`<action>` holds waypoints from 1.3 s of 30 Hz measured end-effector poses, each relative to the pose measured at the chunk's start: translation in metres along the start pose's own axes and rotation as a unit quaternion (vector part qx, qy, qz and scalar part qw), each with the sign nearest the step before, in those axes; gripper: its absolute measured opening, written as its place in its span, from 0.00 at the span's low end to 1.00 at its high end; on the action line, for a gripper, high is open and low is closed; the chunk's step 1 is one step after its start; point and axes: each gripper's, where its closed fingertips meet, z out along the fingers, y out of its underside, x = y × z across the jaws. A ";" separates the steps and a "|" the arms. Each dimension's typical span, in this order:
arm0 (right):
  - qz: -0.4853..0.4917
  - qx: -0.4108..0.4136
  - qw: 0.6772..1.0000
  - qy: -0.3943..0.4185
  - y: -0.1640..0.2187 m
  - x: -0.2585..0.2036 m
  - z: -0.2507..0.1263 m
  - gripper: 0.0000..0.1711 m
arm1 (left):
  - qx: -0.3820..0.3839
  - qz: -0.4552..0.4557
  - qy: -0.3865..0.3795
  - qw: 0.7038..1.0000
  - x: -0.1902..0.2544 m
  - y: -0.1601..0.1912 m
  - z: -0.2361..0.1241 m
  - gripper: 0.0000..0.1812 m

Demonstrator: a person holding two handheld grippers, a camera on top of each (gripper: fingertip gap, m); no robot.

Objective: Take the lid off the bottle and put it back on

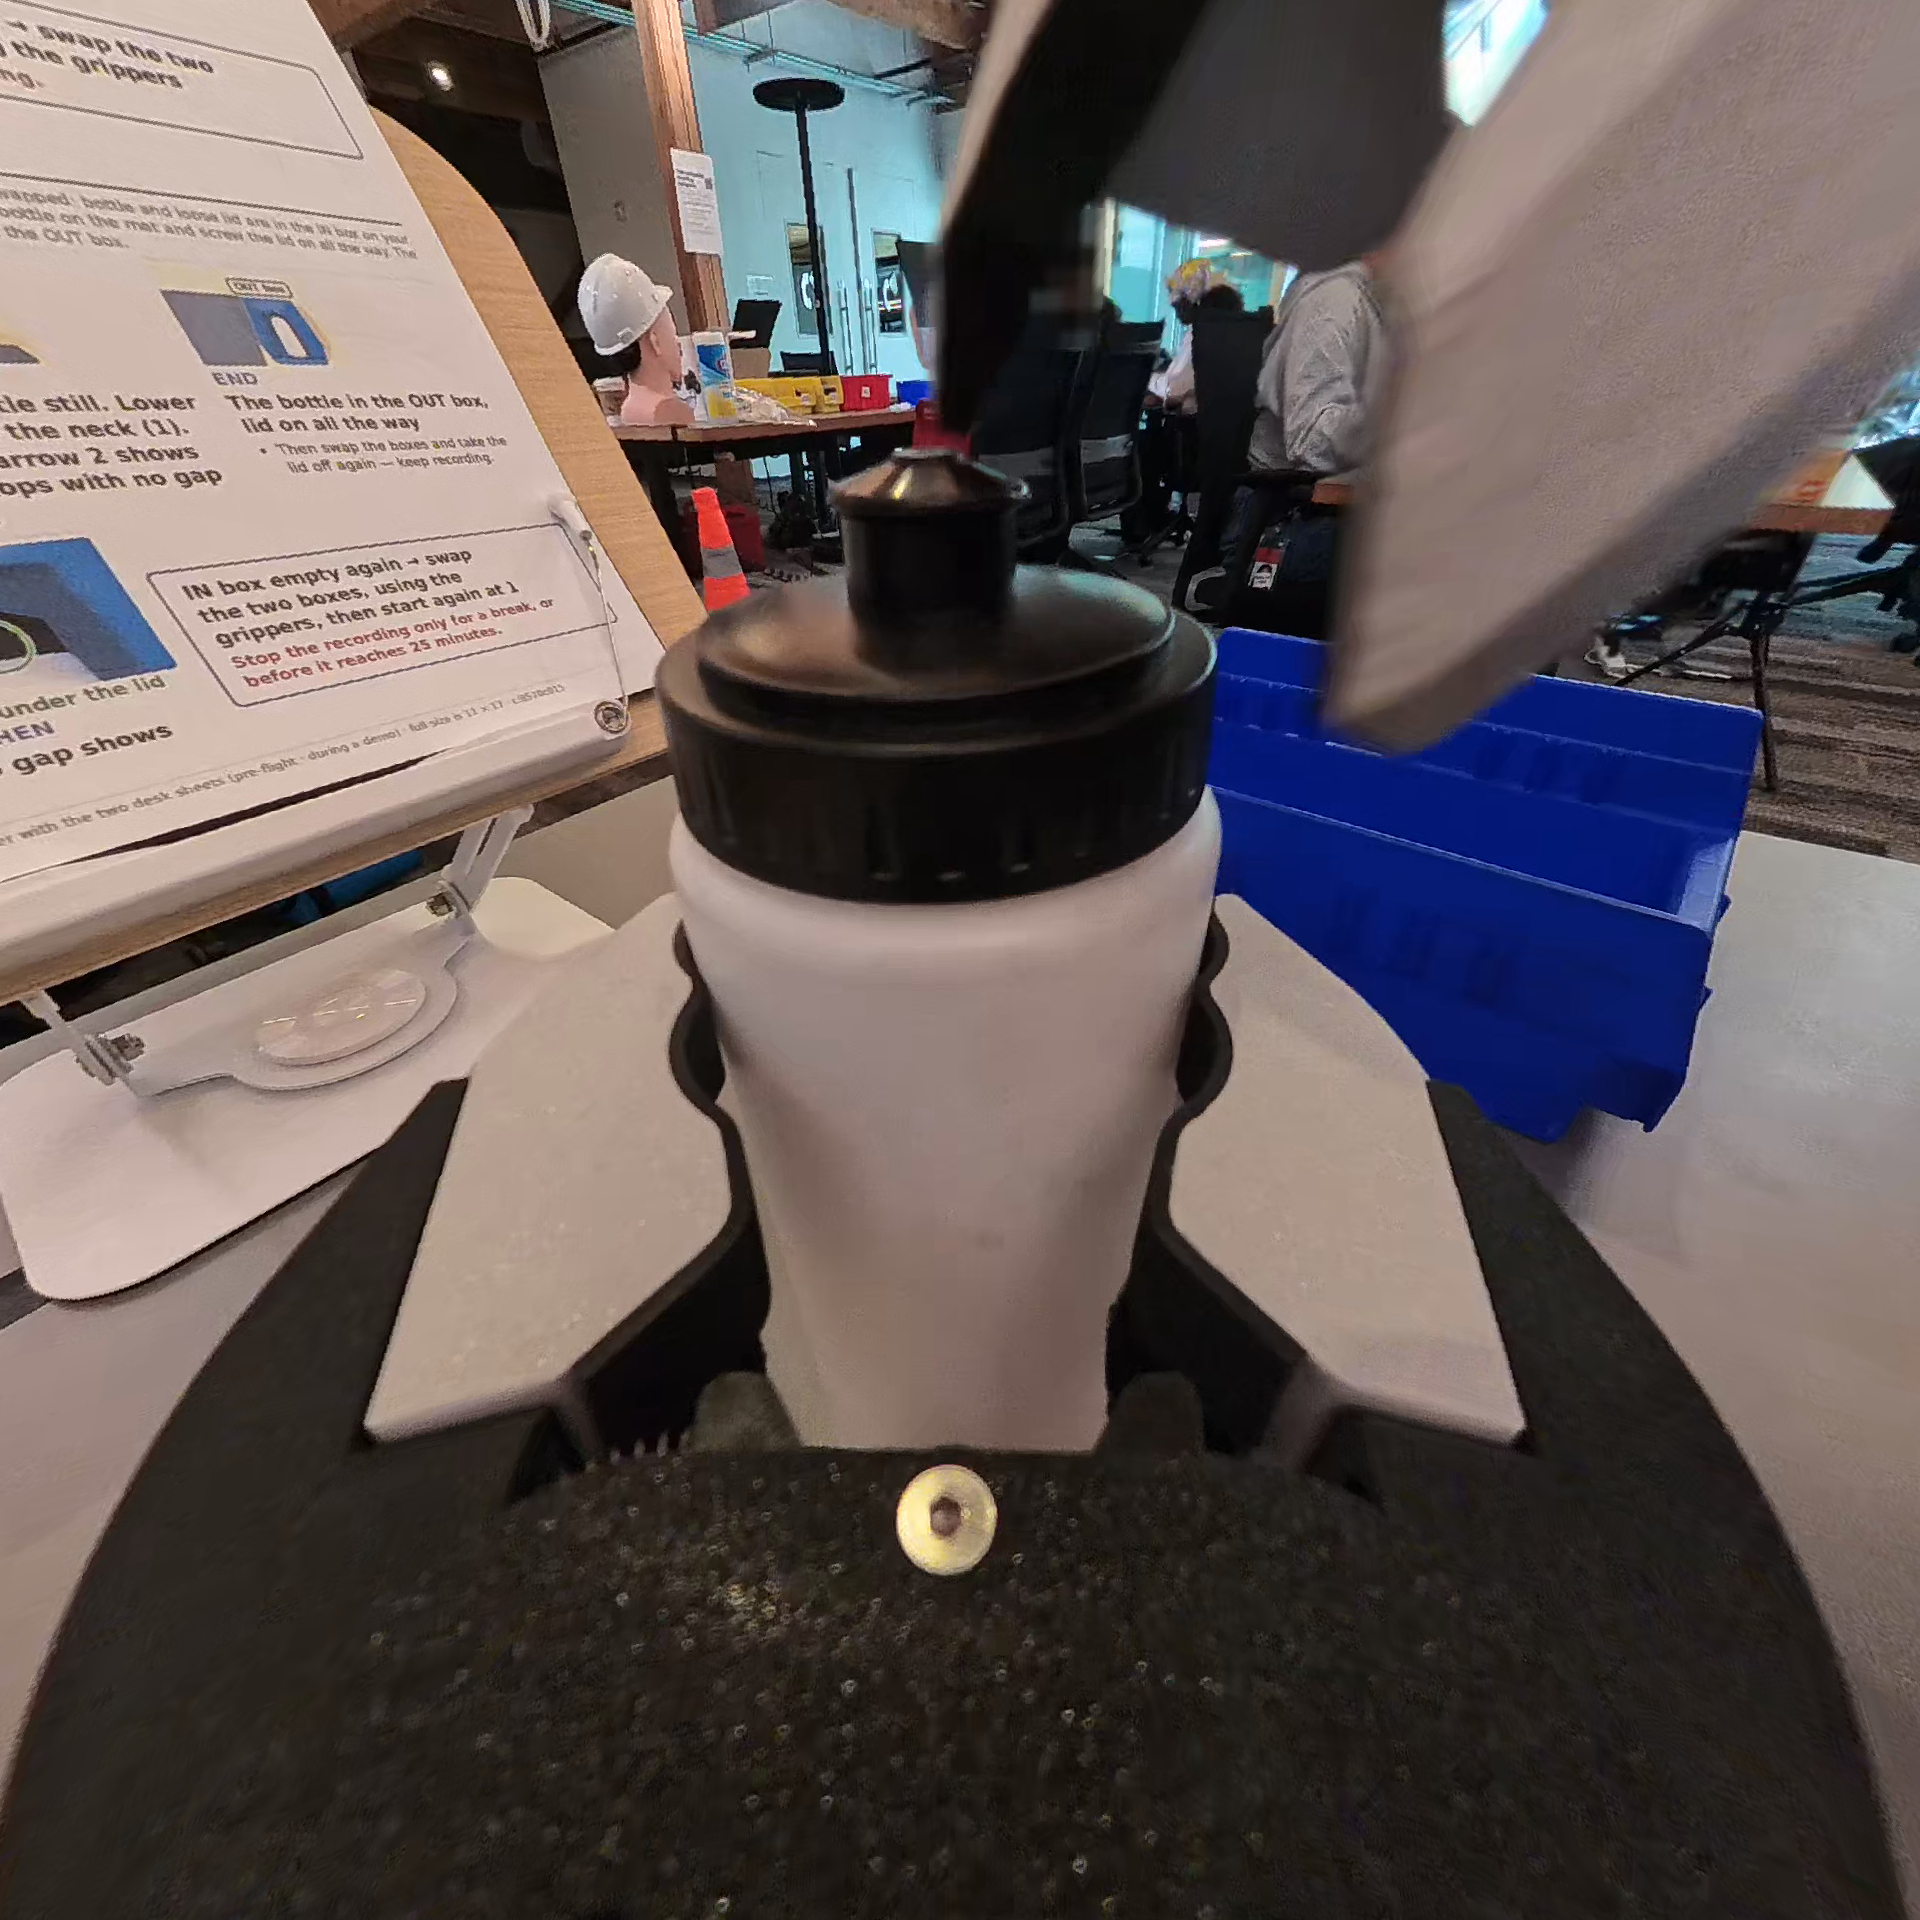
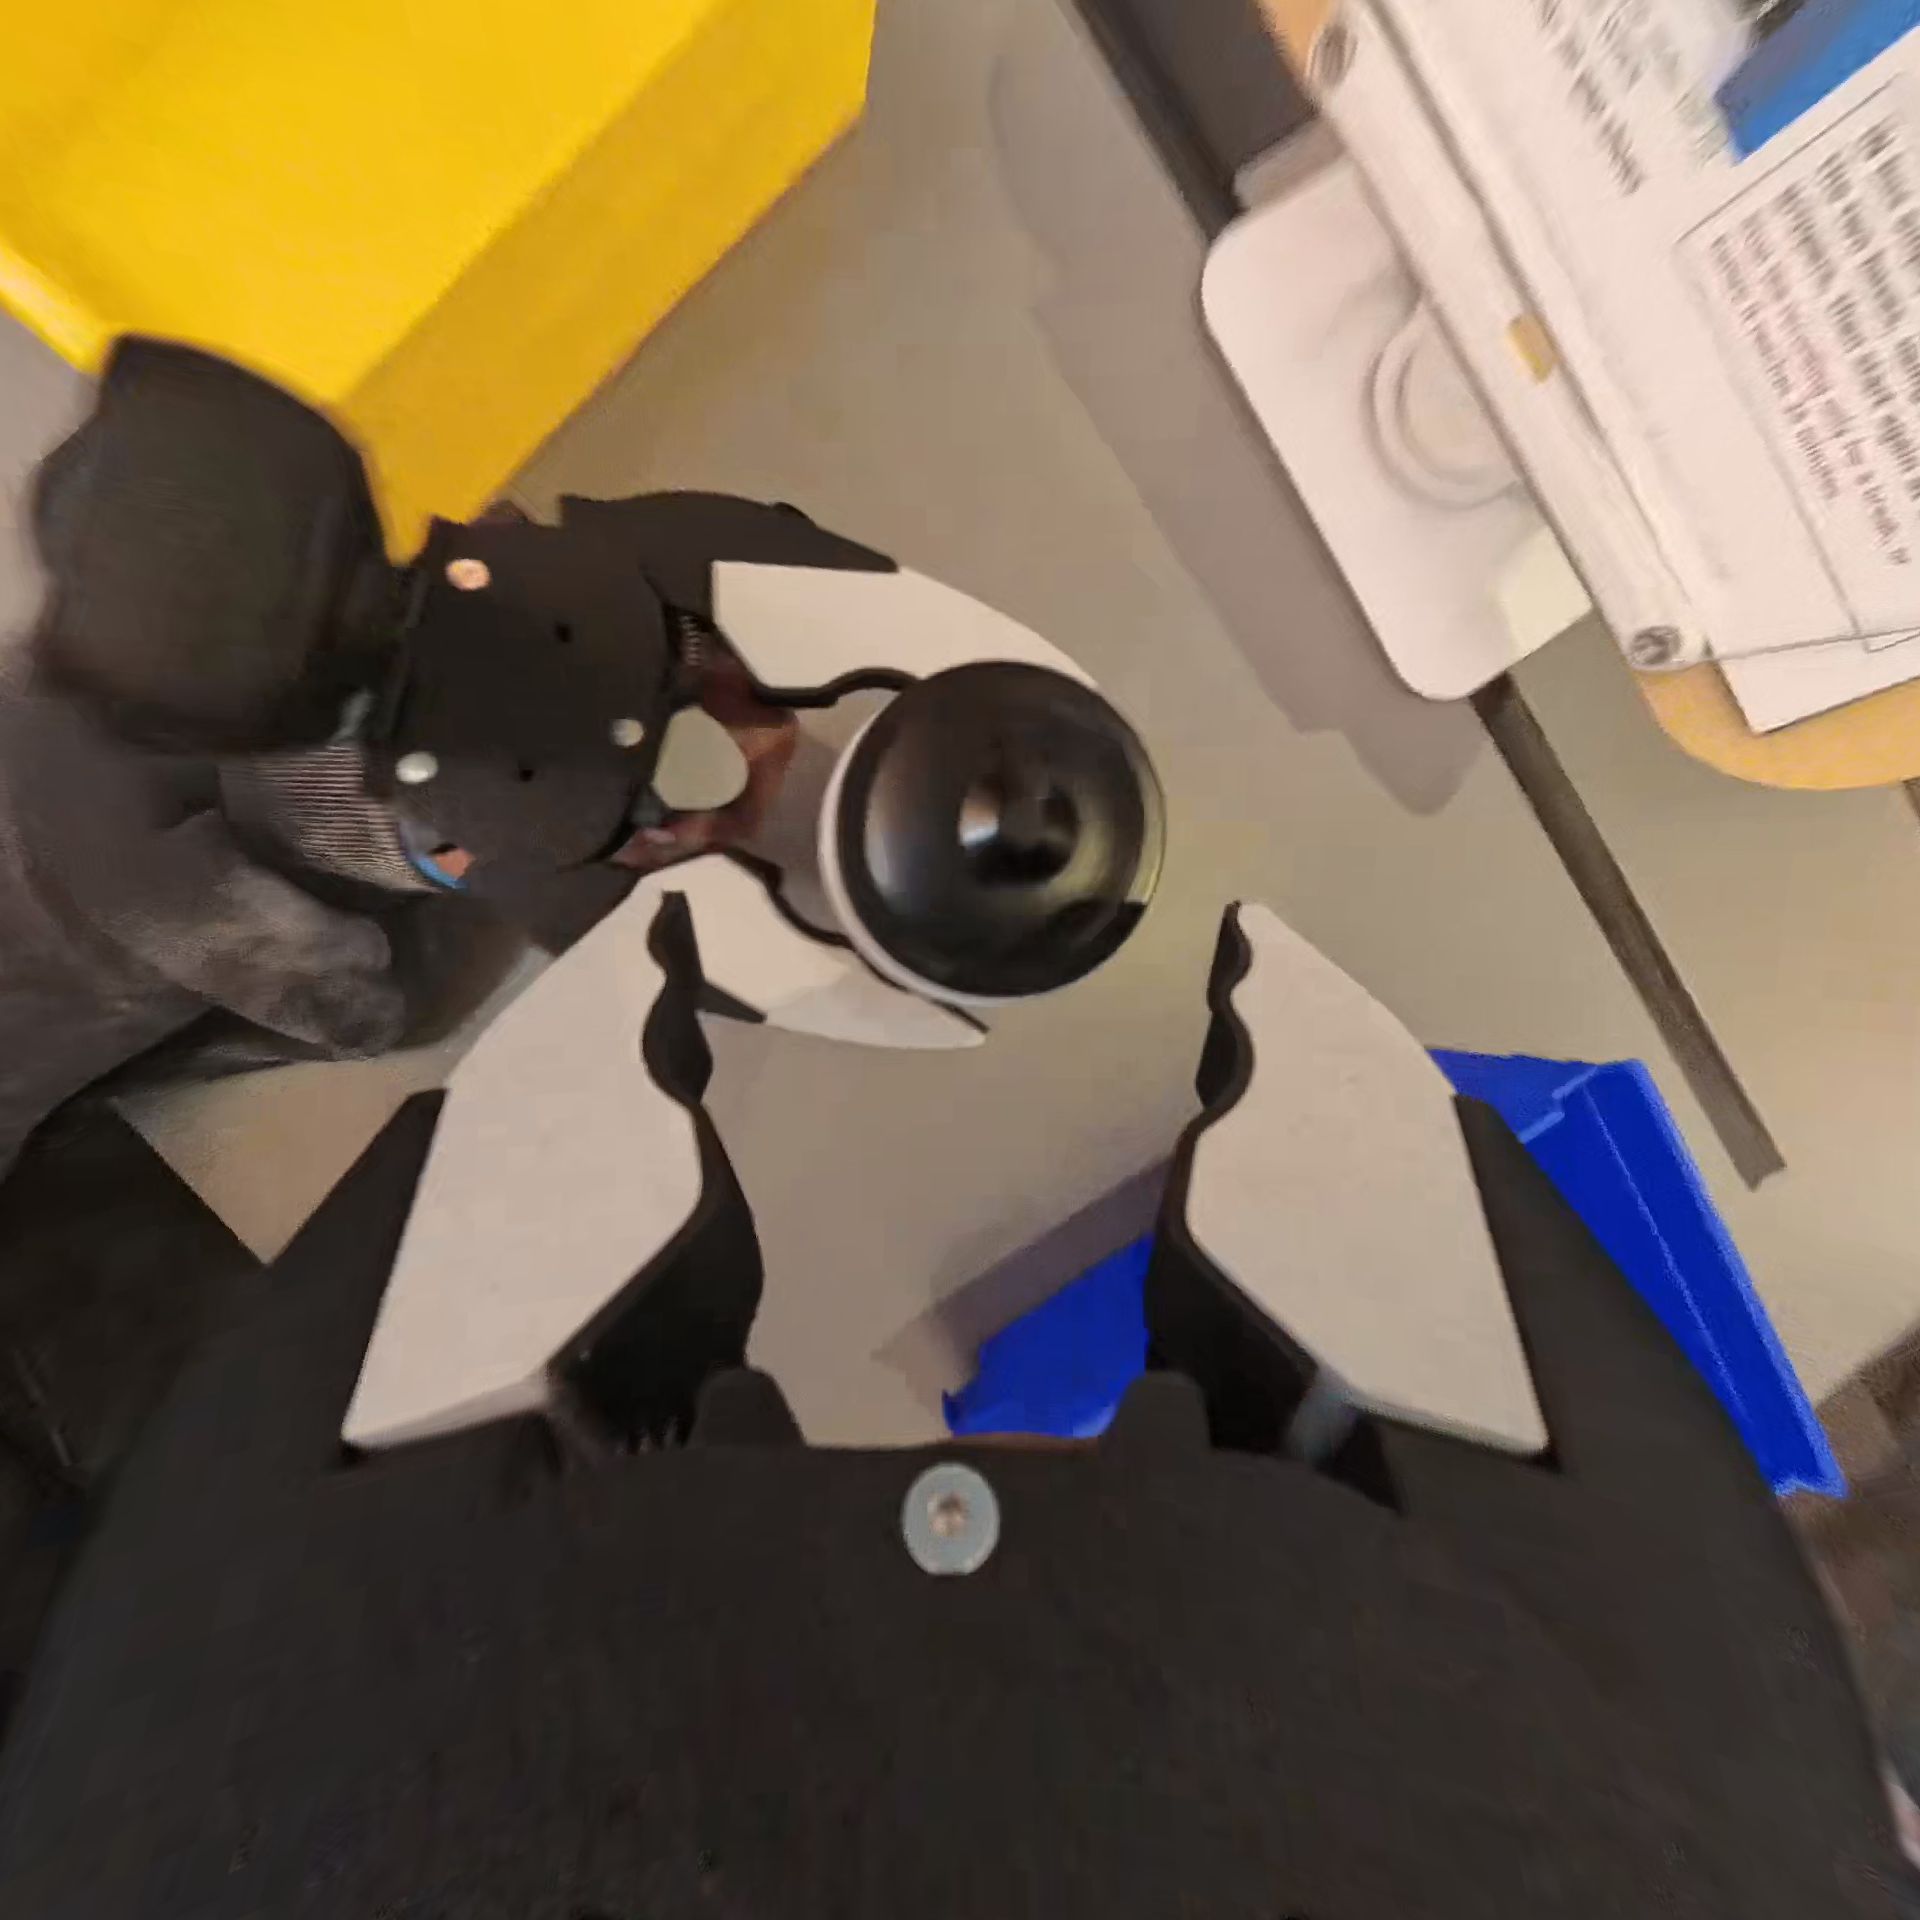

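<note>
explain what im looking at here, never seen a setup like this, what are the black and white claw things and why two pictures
No robot here: a person holds two hand-held grippers, each with a camera looking along its jaws. That gives the two pictures.

The left wrist view looks level from the left gripper, whose jaws are shut on a white bottle. Its black lid is on.

The right wrist view looks straight down from the right gripper, which hovers above the lid with its jaws open and empty. Below it you see the left gripper clamping the bottle, and the person's gloved hand.

On the grey table sit a yellow bin, a blue bin and a stand holding an instruction sheet.
</note>
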 end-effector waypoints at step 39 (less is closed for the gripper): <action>-0.199 -0.051 0.974 -0.100 -0.024 -0.007 -0.007 0.24 | 0.009 0.000 0.023 1.000 0.009 -0.001 0.003 0.48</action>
